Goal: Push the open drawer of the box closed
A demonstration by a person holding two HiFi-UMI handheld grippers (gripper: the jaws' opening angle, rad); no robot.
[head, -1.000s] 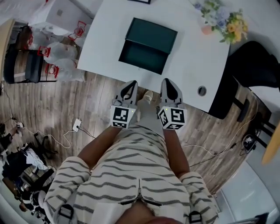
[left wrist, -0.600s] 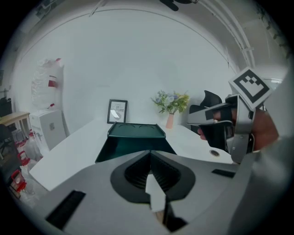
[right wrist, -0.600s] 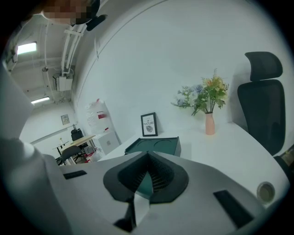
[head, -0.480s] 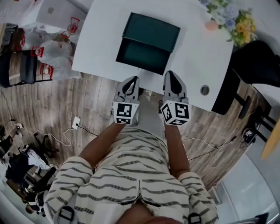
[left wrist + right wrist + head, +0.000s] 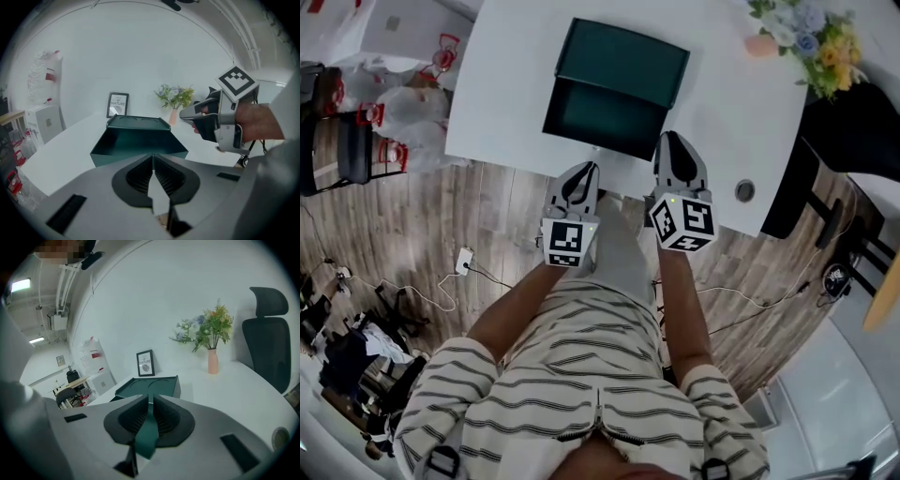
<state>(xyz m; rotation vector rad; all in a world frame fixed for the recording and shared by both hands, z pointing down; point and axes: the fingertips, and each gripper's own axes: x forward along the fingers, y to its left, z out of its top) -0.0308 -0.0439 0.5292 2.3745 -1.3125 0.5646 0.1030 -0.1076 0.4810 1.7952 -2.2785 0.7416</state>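
A dark green box [image 5: 624,58] stands on the white table [image 5: 502,89] with its drawer [image 5: 600,117] pulled out toward me and nothing inside. My left gripper [image 5: 580,172] is held at the table's near edge, just short of the drawer front, with its jaws shut and nothing in them. In the left gripper view the drawer [image 5: 137,140] lies straight ahead of the left gripper [image 5: 153,157]. My right gripper [image 5: 673,141] reaches over the table edge, right of the drawer. Its jaws are opening with nothing between them; the box [image 5: 151,386] shows beyond the right gripper [image 5: 150,398].
A pink vase of flowers [image 5: 804,36] stands at the table's far right, and a framed picture [image 5: 117,104] stands behind the box. A cable hole [image 5: 744,190] sits near the right edge. A black chair [image 5: 853,131] is to the right; chairs and cables [image 5: 441,291] lie left.
Both grippers have moved forward toward the table and the box. The right one now reaches over the table edge beside the drawer.
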